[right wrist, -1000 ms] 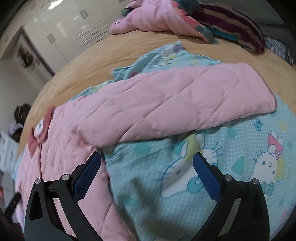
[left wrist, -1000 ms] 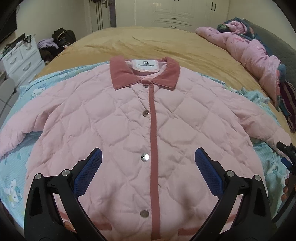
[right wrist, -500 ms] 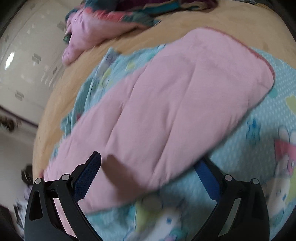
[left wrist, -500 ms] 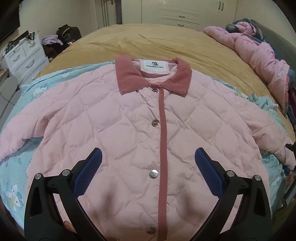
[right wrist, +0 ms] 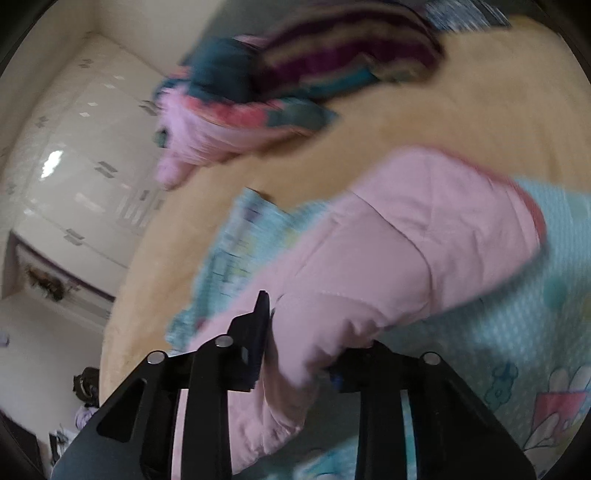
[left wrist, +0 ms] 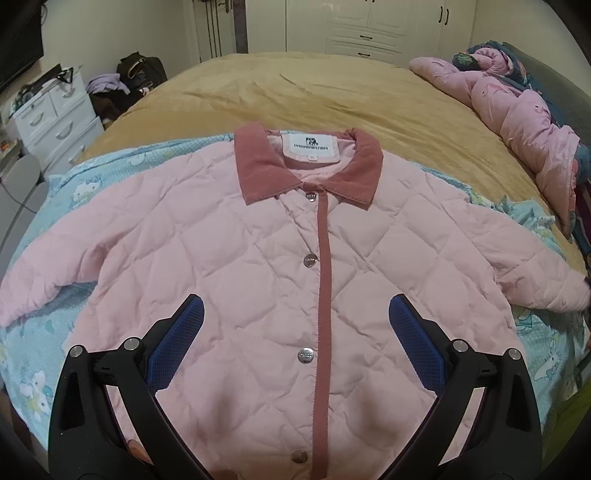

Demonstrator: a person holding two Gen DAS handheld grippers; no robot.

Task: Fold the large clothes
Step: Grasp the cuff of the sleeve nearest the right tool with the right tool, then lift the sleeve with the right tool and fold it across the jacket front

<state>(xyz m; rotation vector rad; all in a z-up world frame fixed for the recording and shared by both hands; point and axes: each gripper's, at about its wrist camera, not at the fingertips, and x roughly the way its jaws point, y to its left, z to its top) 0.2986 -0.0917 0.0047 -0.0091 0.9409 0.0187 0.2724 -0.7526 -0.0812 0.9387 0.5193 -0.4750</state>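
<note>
Tan bedspread (left wrist: 332, 92): covers the bed; largest surface in my left view, running back toward white wardrobe doors (left wrist: 388, 22).
Blue cartoon sheet (left wrist: 48, 332): spread over the near part of the bedspread, under the jacket.
Pink quilted jacket (left wrist: 240, 258): lies flat, front up and snapped shut, on the blue sheet; collar at the far end, both sleeves out to the sides.
Bundled pink bedding (left wrist: 517, 122): heaped at the far right of the bed, well apart from the jacket.
Sleeve (right wrist: 424, 236): in my right view it lies across the blue sheet, cuff end away from me; picture is blurred.
Collar (left wrist: 306, 166): dusty rose, folded open, white label showing inside.
My left gripper (left wrist: 295, 325): hovers above the jacket's lower front, fingers spread wide, nothing between them.
My right gripper (right wrist: 299, 339): jaws closing, narrow, with a fold of the sleeve pinched between them.
</note>
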